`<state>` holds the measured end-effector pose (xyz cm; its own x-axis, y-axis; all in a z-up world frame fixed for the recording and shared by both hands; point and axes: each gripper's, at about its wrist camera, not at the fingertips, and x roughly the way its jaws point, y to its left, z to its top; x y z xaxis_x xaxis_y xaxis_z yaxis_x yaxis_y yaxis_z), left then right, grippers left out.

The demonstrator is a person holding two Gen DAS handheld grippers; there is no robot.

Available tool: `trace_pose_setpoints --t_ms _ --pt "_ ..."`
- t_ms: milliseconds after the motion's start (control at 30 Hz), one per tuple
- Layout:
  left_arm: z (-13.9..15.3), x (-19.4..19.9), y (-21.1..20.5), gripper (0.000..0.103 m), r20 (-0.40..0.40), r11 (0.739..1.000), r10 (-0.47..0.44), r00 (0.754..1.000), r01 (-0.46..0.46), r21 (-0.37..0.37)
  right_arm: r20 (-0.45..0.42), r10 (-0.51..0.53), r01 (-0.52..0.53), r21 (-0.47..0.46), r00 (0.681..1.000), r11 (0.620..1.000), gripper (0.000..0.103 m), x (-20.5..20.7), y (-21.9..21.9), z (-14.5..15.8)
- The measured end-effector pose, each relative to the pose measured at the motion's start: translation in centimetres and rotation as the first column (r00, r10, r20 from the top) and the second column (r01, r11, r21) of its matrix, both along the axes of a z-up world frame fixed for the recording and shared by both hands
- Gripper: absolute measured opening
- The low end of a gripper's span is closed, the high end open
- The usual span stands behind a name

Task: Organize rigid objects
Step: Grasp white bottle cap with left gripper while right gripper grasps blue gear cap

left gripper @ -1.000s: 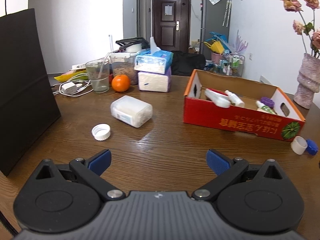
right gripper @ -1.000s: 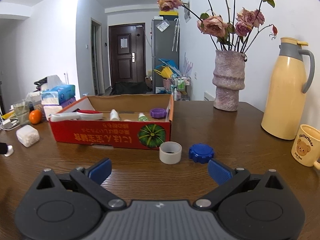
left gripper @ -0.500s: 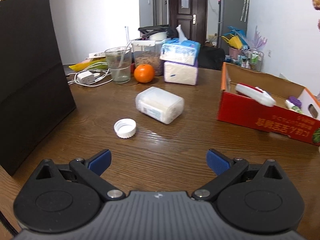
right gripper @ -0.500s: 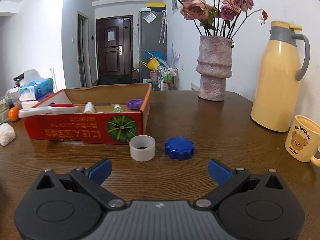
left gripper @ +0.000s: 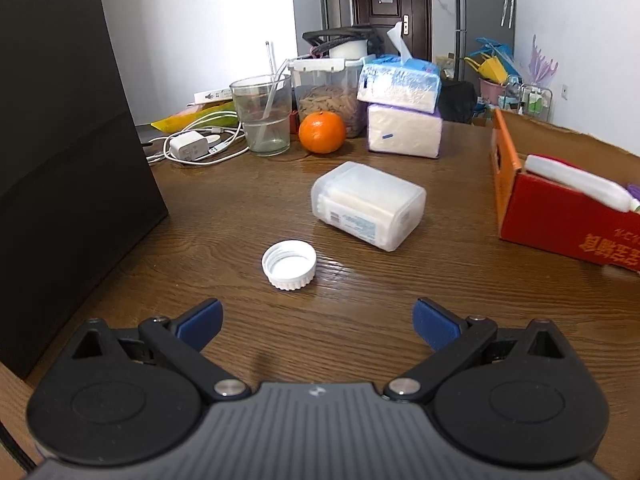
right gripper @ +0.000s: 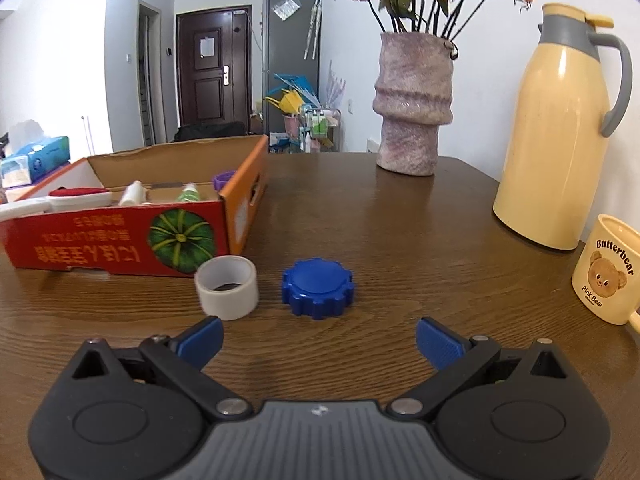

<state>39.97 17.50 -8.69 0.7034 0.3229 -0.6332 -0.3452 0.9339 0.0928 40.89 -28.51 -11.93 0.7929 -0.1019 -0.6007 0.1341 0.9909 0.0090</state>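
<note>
A white bottle cap (left gripper: 289, 265) lies upside down on the wooden table, just ahead of my open left gripper (left gripper: 318, 322). Behind the cap a translucent plastic box (left gripper: 368, 210) rests on its side. The red cardboard box (left gripper: 560, 204) stands to the right with a white tube sticking out. In the right wrist view a blue scalloped lid (right gripper: 317, 287) sits straight ahead of my open right gripper (right gripper: 320, 338), with a white tape roll (right gripper: 227, 282) to its left. The same red cardboard box (right gripper: 120, 240) holds small bottles and a purple cap. Both grippers hold nothing.
A black panel (left gripper: 60, 160) stands at the left. At the back are a glass (left gripper: 263, 114), an orange (left gripper: 322, 133), tissue packs (left gripper: 402, 120), a charger and cables. On the right side stand a vase (right gripper: 414, 112), a yellow thermos (right gripper: 560, 132) and a bear mug (right gripper: 608, 274).
The left gripper has swung left and closer to the white cap and the plastic box. The right gripper has come closer to the blue lid and the tape roll. Both stay open.
</note>
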Motion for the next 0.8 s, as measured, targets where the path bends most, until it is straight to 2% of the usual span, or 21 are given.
trace_pose_setpoints --t_ms 633,700,800 --pt "-2.0 3.7 3.2 0.103 -0.022 0.997 0.080 0.997 -0.081 -0.011 -0.024 -0.011 0.011 0.004 1.000 1.000 0.101 3.4 -1.5 -1.2" --pt "-2.2 3.9 3.4 0.101 -0.029 0.996 0.087 0.996 -0.087 -0.016 -0.021 -0.010 0.010 0.013 1.000 1.000 0.100 3.7 -1.6 -1.2" --pt "-2.4 4.2 3.6 0.094 -0.038 0.996 0.085 0.996 -0.086 -0.022 -0.022 -0.004 0.004 0.027 1.000 1.000 0.093 4.2 -2.0 -1.3"
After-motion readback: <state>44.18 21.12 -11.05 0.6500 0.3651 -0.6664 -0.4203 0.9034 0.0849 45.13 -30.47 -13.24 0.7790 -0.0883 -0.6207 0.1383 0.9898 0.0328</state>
